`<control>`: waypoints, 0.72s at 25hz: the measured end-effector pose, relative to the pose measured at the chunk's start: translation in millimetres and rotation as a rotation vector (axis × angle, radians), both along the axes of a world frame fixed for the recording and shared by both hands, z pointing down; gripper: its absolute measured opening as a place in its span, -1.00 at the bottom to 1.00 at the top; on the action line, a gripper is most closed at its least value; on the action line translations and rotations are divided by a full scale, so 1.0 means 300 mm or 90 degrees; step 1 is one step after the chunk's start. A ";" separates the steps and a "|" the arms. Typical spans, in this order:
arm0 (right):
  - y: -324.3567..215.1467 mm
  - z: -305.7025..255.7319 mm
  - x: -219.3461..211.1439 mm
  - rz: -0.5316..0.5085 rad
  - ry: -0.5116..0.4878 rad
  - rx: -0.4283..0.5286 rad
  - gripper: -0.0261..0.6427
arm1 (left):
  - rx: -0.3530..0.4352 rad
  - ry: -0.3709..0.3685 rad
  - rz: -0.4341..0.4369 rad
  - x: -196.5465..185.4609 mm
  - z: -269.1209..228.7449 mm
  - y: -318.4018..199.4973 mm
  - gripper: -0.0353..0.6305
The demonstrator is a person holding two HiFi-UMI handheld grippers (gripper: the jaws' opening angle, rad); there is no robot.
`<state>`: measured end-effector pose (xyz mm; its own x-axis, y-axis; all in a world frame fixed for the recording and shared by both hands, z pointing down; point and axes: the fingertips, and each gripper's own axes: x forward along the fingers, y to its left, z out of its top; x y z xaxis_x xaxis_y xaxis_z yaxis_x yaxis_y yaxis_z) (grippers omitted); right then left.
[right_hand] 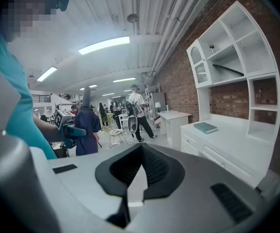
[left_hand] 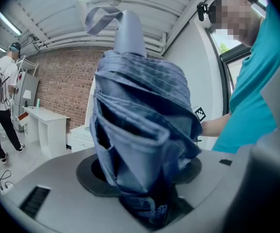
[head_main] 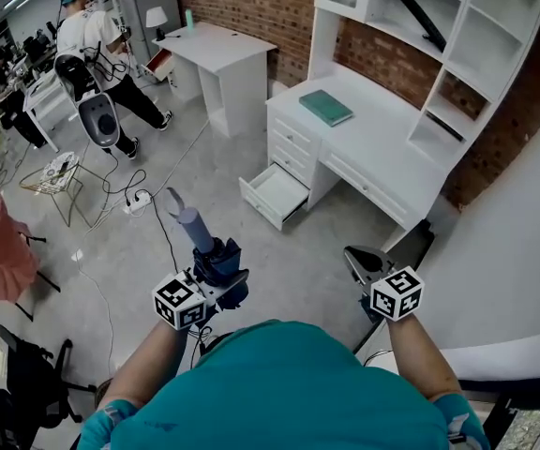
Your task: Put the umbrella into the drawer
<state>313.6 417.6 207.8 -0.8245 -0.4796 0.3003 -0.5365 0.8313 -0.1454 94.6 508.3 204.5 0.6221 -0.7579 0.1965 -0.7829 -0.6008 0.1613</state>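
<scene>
The folded blue umbrella (head_main: 198,231) is being gripped upright by the left tongs (head_main: 217,268), while the right tongs (right_hand: 140,152) are being carried closed and empty, with the open drawer (head_main: 275,193) farther ahead.

A book (head_main: 325,107) lies on the tabletop (head_main: 382,143); shelves (head_main: 457,40) stand at its back, an open drawer (head_main: 277,193) juts below its left end, a smaller desk (head_main: 218,50) farther left.

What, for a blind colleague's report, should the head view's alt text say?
The left hand-held gripper grips a folded blue fabric umbrella, handle up; the right hand-held gripper is shut, empty. Ahead on grey floor stands a white desk with its lowest drawer open.
</scene>
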 end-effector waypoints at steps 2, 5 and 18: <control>-0.011 0.007 0.032 0.004 -0.004 -0.005 -0.85 | -0.004 0.002 0.000 0.033 0.003 -0.006 -0.10; -0.024 0.036 0.051 0.006 -0.012 -0.019 -0.85 | -0.007 -0.003 0.003 0.054 0.013 -0.015 -0.10; -0.310 0.102 -0.092 0.034 0.016 -0.020 -0.85 | -0.018 0.010 0.047 -0.100 0.089 -0.350 -0.10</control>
